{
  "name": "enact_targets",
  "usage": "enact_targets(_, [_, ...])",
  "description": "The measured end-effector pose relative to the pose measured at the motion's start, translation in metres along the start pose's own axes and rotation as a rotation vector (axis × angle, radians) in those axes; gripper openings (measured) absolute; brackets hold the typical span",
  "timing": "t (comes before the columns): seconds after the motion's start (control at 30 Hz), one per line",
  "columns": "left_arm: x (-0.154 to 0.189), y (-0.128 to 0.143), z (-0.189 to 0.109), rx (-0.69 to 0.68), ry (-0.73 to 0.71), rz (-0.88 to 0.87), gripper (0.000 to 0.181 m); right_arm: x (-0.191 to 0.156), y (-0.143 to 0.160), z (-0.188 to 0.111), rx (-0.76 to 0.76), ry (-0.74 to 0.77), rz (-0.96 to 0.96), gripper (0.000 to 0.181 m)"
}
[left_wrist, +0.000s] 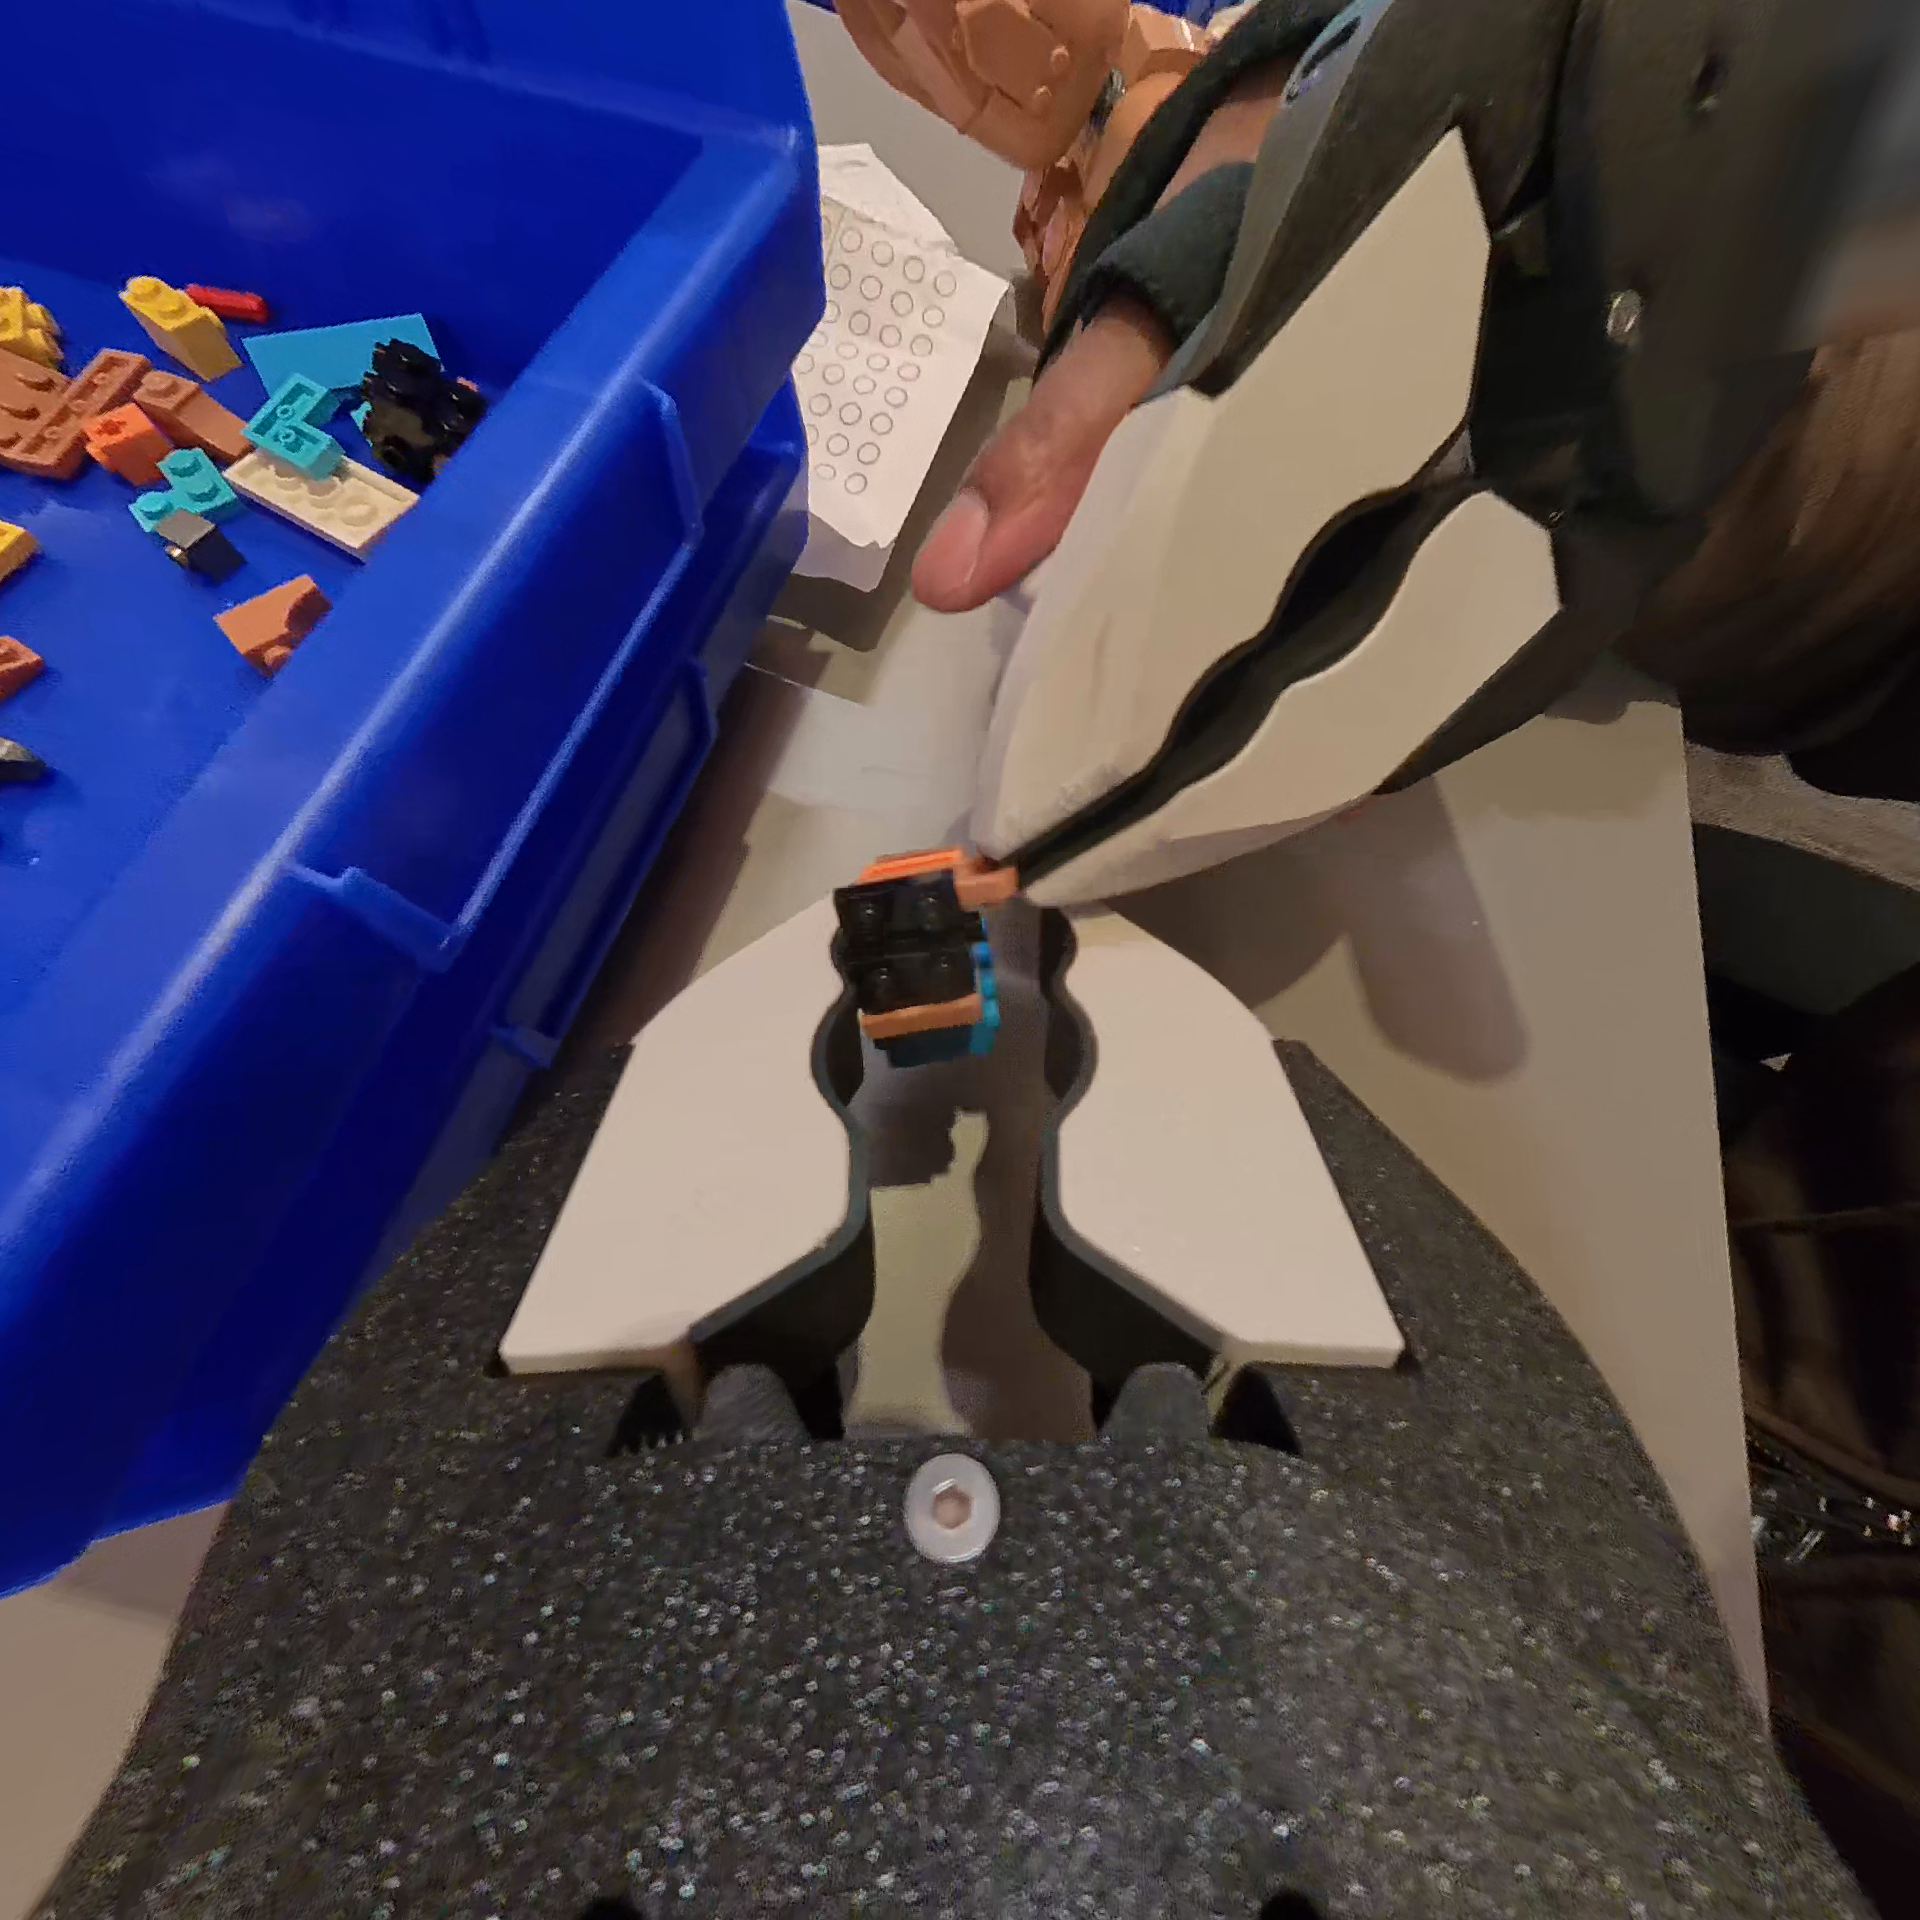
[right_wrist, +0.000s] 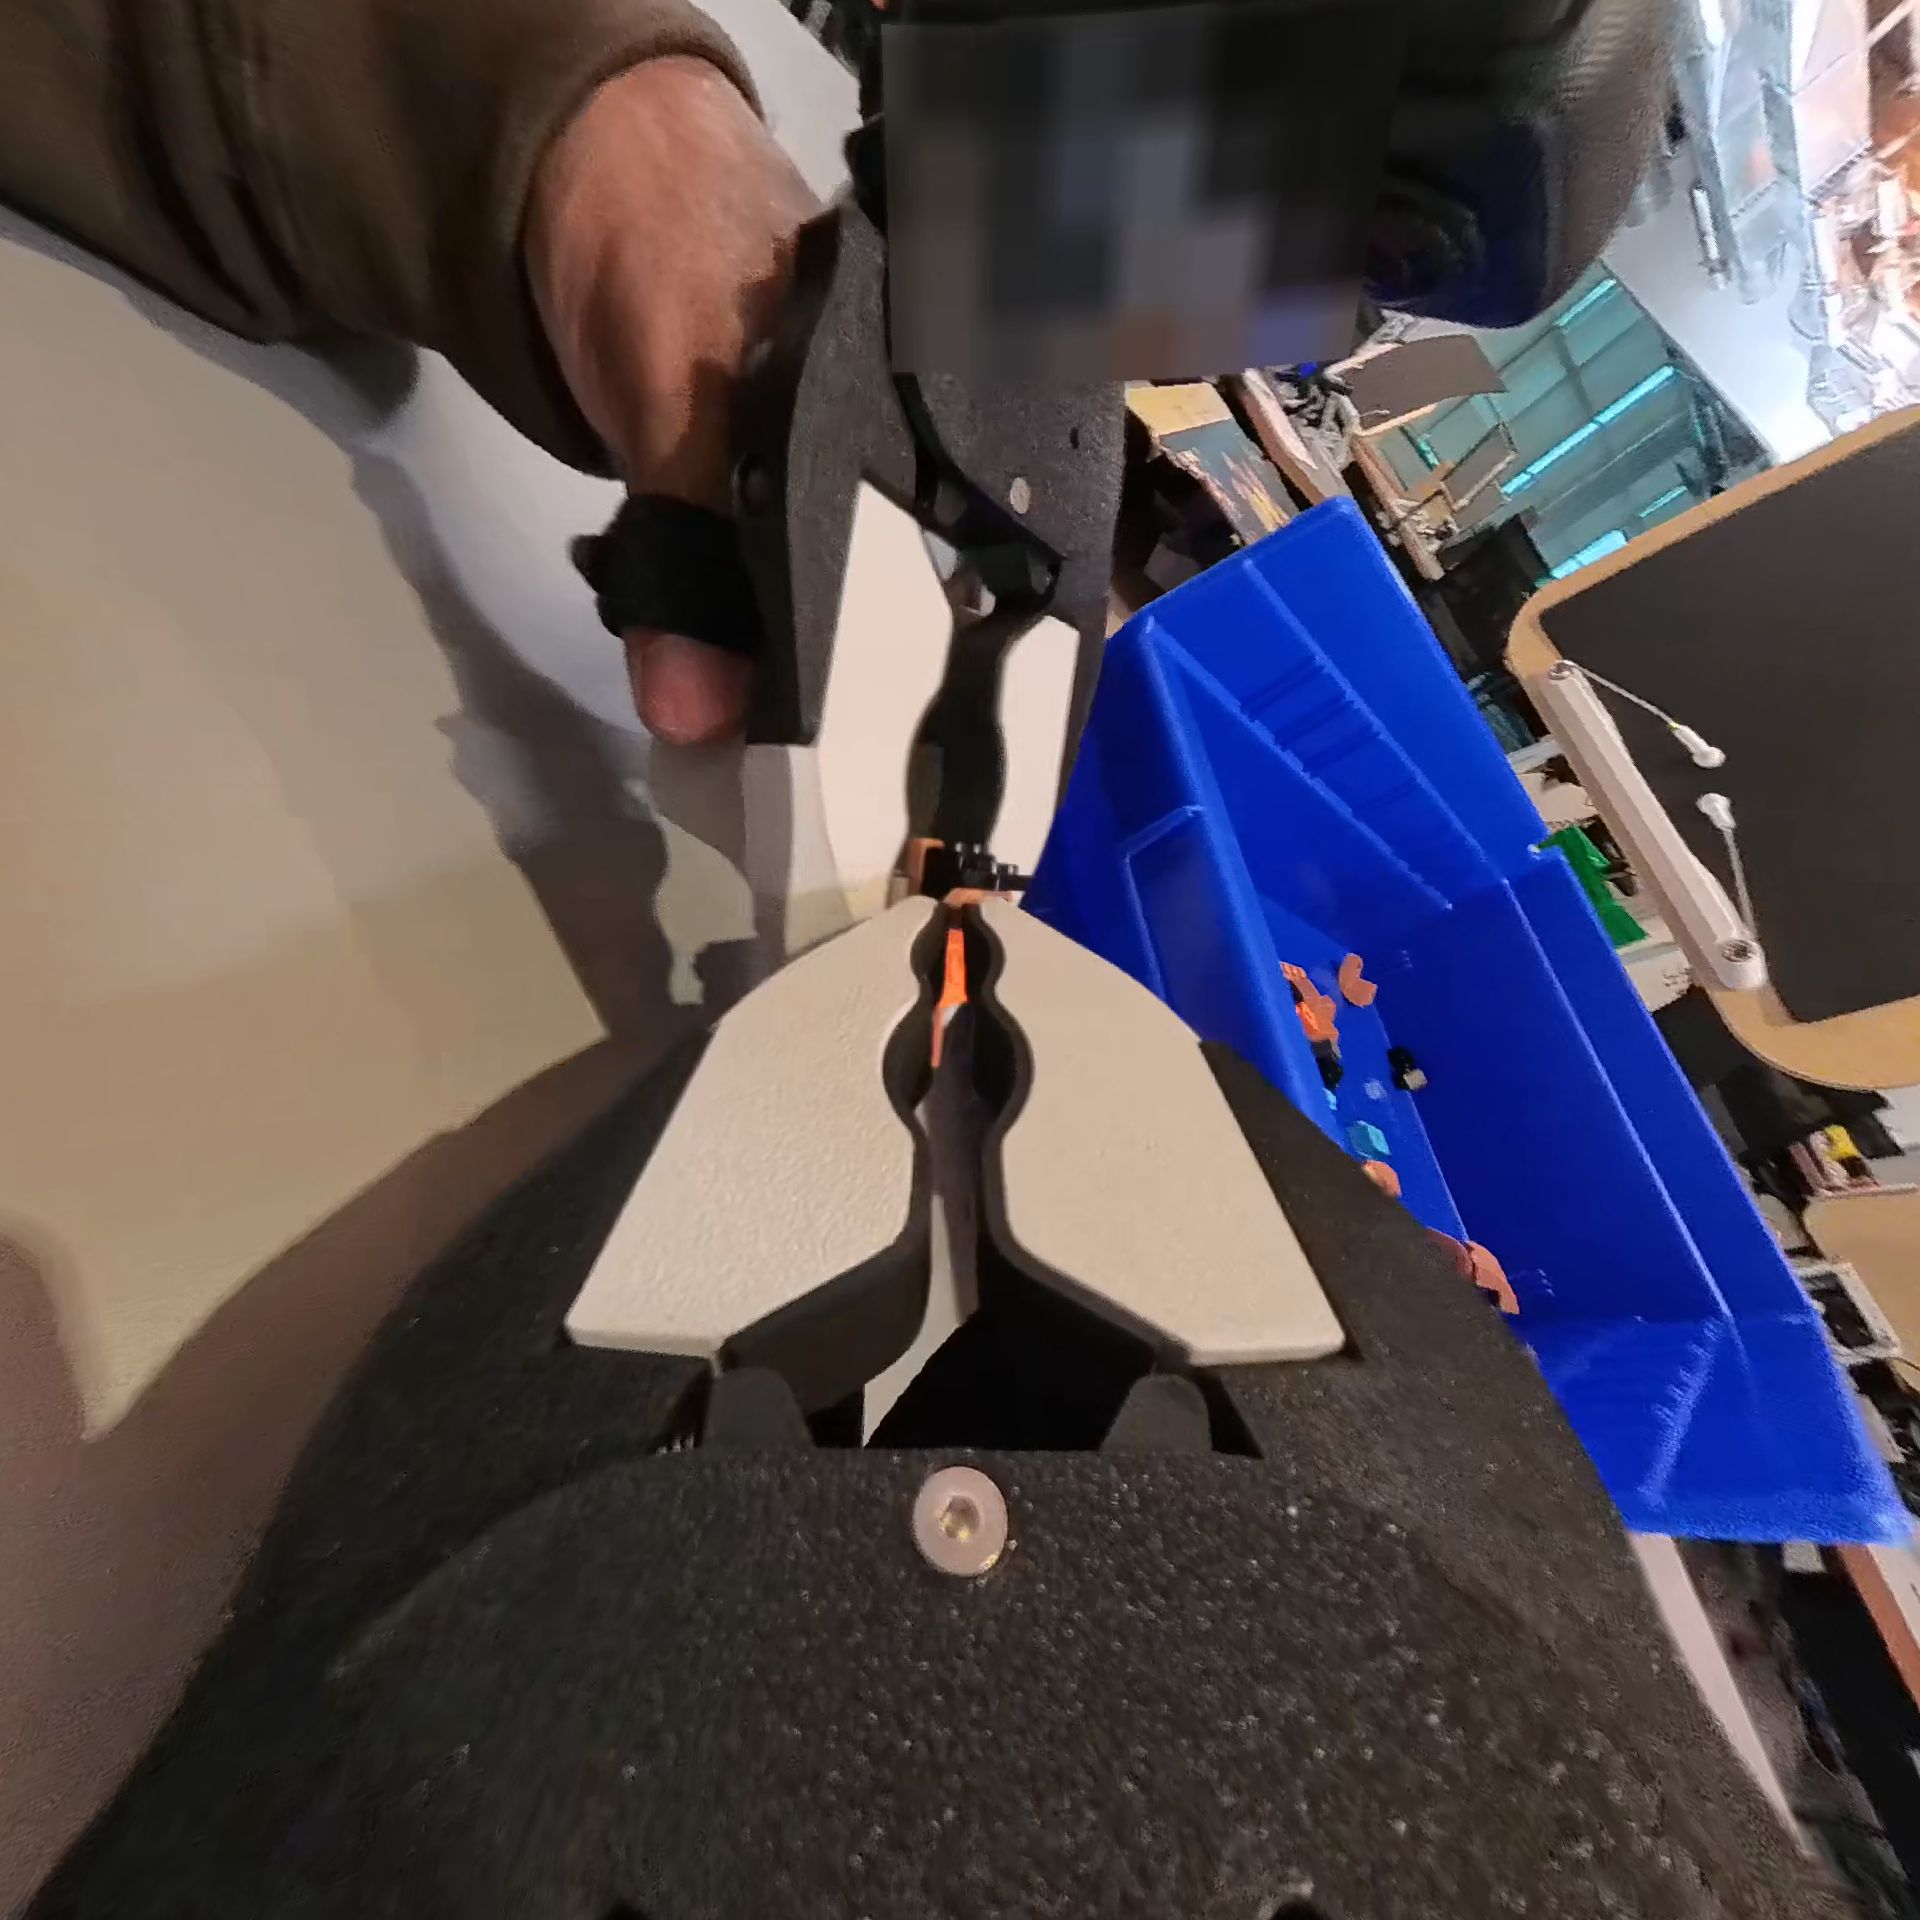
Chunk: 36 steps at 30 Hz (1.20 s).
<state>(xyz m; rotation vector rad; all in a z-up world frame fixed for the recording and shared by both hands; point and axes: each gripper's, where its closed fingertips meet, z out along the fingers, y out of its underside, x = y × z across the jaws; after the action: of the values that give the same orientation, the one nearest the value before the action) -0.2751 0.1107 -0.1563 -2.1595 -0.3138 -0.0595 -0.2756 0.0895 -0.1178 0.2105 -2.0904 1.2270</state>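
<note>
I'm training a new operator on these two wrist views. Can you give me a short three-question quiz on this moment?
1. True or false: the right gripper is wide open.
2. Where do the loose bricks lie? A) on the printed paper sheet B) in the blue bin C) on the floor
3. Fill in: the small brick assembly sits between the fingers of the ___ gripper.

Key: 1 false, it is shut on a small orange piece at the assembly's top; 2 B; 3 left.
</note>
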Motion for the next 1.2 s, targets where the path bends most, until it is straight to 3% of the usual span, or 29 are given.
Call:
enact_targets(0.47, [-0.006, -0.001, 0.001, 0.014, -0.031, -0.048, 0.022, 0.005, 0.0, 0.0, -0.005, 0.033, 0.002, 0.011])
enact_targets(0.77, [-0.006, 0.005, 0.003, -0.034, -0.064, 0.031, 0.022, 0.004, 0.006, 0.004, -0.057, 0.046, -0.04, 0.007])
enact_targets(1.03, [-0.001, 0.0, -0.004, -0.01, -0.027, 0.061, 0.022, 0.01, -0.001, -0.001, -0.004, 0.025, 0.074, 0.006])
enact_targets(1.13, [-0.021, 0.02, -0.001, -0.12, -0.147, 0.111, 0.022, 0.04, -0.009, -0.018, 0.079, 0.13, 0.179, 0.005])
enact_targets(1.2, [-0.01, 0.009, -0.001, -0.039, -0.046, 0.027, 0.022, 0.058, -0.009, -0.033, 0.113, 0.178, 0.232, 0.005])
